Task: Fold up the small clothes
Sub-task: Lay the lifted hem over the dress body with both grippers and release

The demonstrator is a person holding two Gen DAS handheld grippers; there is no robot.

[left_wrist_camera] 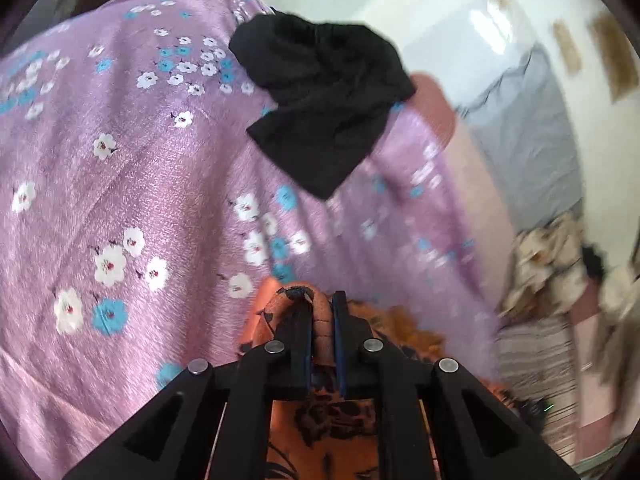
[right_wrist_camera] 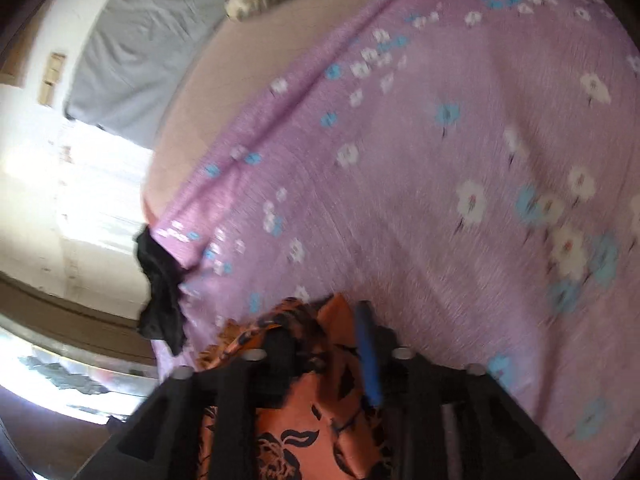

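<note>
Orange cloth (left_wrist_camera: 320, 332) is pinched by the left hand-held gripper (left_wrist_camera: 322, 312); the right hand-held gripper (right_wrist_camera: 324, 320) is spread, so the cloth could bunch on the bed (left_wrist_camera: 120, 168).

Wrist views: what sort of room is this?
Probably a bedroom: a purple floral bedsheet covers a wide soft surface, a grey mattress leans on the wall, and a black garment lies on it.

Bedroom, floral bedspread (left_wrist_camera: 120, 168) (purple), pillow (right_wrist_camera: 132, 52)
</note>
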